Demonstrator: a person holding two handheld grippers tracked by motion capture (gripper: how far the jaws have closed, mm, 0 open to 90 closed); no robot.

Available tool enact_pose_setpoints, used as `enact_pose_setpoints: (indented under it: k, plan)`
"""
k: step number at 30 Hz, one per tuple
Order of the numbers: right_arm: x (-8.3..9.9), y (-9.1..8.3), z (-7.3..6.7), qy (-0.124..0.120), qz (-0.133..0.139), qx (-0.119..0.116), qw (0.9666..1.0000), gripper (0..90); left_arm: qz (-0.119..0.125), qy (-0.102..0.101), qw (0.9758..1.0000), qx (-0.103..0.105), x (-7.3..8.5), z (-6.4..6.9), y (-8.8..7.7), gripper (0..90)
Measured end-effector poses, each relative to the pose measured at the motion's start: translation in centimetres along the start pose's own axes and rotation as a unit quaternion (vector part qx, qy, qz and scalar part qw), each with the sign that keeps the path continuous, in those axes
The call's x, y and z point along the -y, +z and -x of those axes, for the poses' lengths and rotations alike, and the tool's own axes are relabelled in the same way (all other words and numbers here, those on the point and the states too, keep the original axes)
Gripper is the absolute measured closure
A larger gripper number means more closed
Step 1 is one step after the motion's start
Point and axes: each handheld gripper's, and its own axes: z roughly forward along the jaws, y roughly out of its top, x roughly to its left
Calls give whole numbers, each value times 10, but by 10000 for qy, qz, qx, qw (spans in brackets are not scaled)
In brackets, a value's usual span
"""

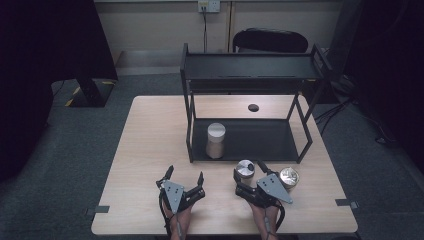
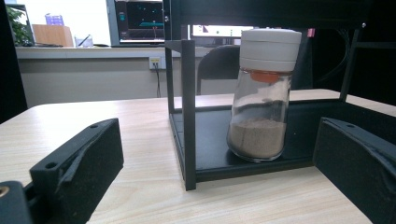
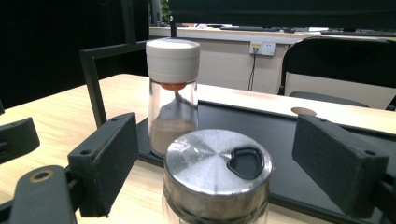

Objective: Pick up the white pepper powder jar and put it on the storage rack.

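A small glass jar with a silver metal lid stands on the table just in front of the black rack. My right gripper is open, one jaw on each side of this jar, with a gap left between each pad and the jar. A glass shaker with a white cap, partly filled with brown powder, stands upright at the left of the rack's lower shelf. My left gripper is open and holds nothing, resting on the table in front of the rack's left front post.
The black two-level rack stands across the far middle of the wooden table. Another jar with a shiny lid stands right of my right gripper. A dark round hole marks the tabletop behind the rack; a chair stands beyond.
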Motion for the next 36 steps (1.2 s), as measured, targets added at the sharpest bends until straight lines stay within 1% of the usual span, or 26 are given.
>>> enact_pose_setpoints:
  k: [7,18,23,28,30,33,36]
  plan:
    - [3,3,2,9,-106,-47,9999,158,0,-1,10000,-1,0,0,0,12]
    - [7,7,5,45,-244,-49,9997,180,1,0,10000,1,0,0,0,12]
    - [6,8,8,20,-275,-87,9996,205,0,0,10000,2,0,0,0,12]
    - [6,9,8,-23,-318,-98,9994,206,3,0,10000,5,0,0,0,12]
    - [5,10,8,-6,-352,-99,9993,210,2,-1,10000,6,0,0,0,12]
    - [4,11,10,-46,-402,-158,9991,238,0,-2,10000,1,0,0,0,12]
    - [4,12,10,-23,-416,-178,9990,245,4,-4,10000,1,0,0,0,13]
